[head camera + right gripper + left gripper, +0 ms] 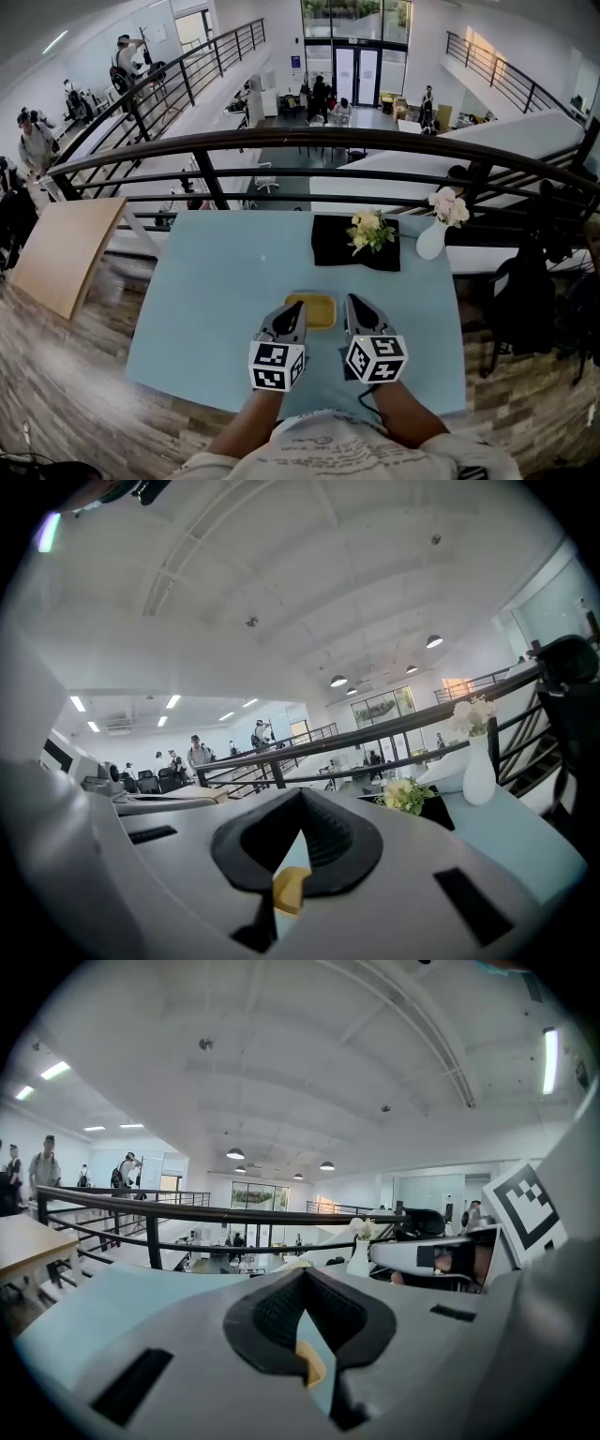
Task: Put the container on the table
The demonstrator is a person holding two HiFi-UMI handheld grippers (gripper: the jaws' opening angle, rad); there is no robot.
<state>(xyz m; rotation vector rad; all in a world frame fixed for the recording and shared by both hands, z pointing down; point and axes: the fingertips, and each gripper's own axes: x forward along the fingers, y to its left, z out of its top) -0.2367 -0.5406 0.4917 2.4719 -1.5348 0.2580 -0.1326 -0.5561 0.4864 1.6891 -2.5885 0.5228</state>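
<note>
The yellow container [315, 309], a shallow tray, lies flat on the light blue table [206, 300] near its front edge. My left gripper [294, 311] reaches over the tray's left rim and my right gripper [352, 302] meets its right rim. Both are shut. In the left gripper view the jaws [309, 1335] stand closed, with a sliver of yellow rim [310, 1363] pinched low between the pads. The right gripper view shows the same: closed jaws [295, 855] with a yellow corner [290, 891] caught between them. Most of the tray is hidden in both gripper views.
A black cloth [336, 248] with a small yellow bouquet [370, 230] lies at the table's far edge. Next to it stands a white vase [432, 241] with pale flowers. A dark railing [281, 141] runs behind the table. A wooden board [66, 248] leans at the left.
</note>
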